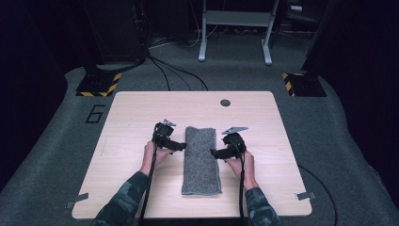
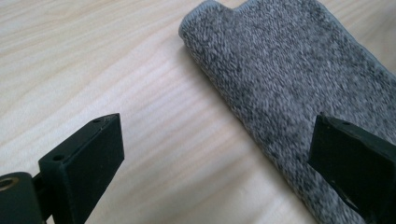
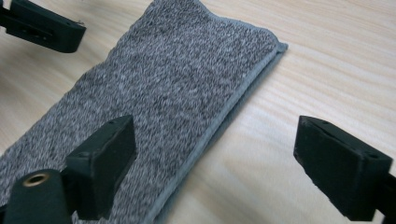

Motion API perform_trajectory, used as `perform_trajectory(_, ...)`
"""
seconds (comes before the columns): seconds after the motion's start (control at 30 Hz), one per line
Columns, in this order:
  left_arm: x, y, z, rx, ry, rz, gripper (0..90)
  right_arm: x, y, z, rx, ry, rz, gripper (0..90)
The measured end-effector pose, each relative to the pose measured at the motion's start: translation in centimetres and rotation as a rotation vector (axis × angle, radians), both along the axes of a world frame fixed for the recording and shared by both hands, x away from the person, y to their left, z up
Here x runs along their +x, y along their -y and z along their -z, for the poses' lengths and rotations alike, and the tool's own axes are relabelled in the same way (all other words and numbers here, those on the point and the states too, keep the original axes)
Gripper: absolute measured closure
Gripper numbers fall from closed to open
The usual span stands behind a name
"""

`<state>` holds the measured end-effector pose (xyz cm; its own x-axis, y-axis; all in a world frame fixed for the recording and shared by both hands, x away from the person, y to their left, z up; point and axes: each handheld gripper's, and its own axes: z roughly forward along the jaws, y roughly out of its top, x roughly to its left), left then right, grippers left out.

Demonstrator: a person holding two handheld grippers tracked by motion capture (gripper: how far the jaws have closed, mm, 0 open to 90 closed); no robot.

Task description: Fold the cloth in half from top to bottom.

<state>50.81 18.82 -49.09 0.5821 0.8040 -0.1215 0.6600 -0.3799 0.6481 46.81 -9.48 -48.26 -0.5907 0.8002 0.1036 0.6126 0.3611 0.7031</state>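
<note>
We've got the folded grey woven towel [image 1: 202, 159] lying on the pale wooden tabletop [image 1: 127, 117], long axis running away from us. Our left gripper [image 1: 182, 145] and right gripper [image 1: 214, 152] flank its long edges equally close, jaws wide, holding nothing.

grey towel [image 1: 201, 160] folded into a long narrow strip, lying flat mid-counter [image 1: 131, 113], long axis running near-to-far; speckled knit texture, hemmed edges, far end showing two rounded fold layers
</note>
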Motion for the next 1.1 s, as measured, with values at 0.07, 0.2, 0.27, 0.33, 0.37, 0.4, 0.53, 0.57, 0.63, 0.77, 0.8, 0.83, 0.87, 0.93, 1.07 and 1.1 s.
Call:
perform_trajectory(0.07,0.6,0.3,0.0,-0.004,0.002,-0.01,3.1,0.8,-0.2,-0.1,0.0,-0.011,0.002,9.7)
perform_trajectory(0.2,1.6,0.8,-0.2,-0.002,-0.006,-0.014,3.3,2.1,-0.7,-0.1,-0.002,-0.013,0.005,8.8)
perform_trajectory(0.27,2.1,1.1,-0.2,-0.011,-0.011,-0.019,3.3,2.6,-0.8,-0.2,-0.007,-0.01,0.003,9.3)
perform_trajectory(0.33,2.6,1.3,-0.2,0.001,-0.003,-0.025,3.9,3.3,-1.2,-0.1,-0.006,-0.025,0.004,9.5)
perform_trajectory(0.37,2.9,1.4,-0.1,-0.003,-0.008,-0.027,5.0,3.5,-1.3,-0.1,-0.009,-0.03,0.003,10.0)
perform_trajectory(0.4,3.1,1.4,0.0,-0.01,-0.01,-0.028,6.9,3.8,-1.3,0.0,-0.008,-0.036,0.003,11.1)
perform_trajectory(0.53,4.1,1.7,0.6,-0.023,-0.025,-0.054,12.2,4.9,-1.5,0.4,-0.001,-0.047,0.006,15.5)
perform_trajectory(0.57,4.2,1.7,0.6,-0.018,-0.02,-0.055,13.5,5.2,-1.5,0.5,-0.001,-0.039,0.015,16.5)
perform_trajectory(0.63,4.5,1.8,0.7,-0.007,-0.011,-0.052,15.4,5.9,-1.4,0.6,-0.001,-0.047,0.033,20.5)
perform_trajectory(0.77,4.8,2.0,0.8,-0.006,0.003,-0.051,22.1,7.3,-1.4,1.0,0.0,-0.068,0.066,28.2)
perform_trajectory(0.8,4.8,2.1,0.8,-0.01,-0.003,-0.054,24.5,7.5,-1.4,1.1,-0.003,-0.054,0.077,30.2)
perform_trajectory(0.83,5.0,2.2,0.9,-0.006,0.001,-0.05,27.7,7.7,-1.6,1.2,-0.005,-0.059,0.089,31.6)
perform_trajectory(0.87,5.0,2.3,0.9,0.004,0.002,-0.045,28.4,8.2,-1.6,1.4,-0.005,-0.08,0.092,33.1)
perform_trajectory(0.93,5.2,2.6,0.9,0.005,0.004,-0.039,33.5,8.8,-1.7,1.4,-0.005,-0.078,0.122,37.4)
perform_trajectory(1.07,5.4,3.0,1.0,0.017,0.006,-0.031,42.0,9.5,-2.1,1.5,-0.021,-0.078,0.131,44.0)
perform_trajectory(1.1,5.4,3.1,1.1,0.023,0.002,-0.029,43.7,9.7,-2.3,1.6,-0.033,-0.071,0.145,46.2)
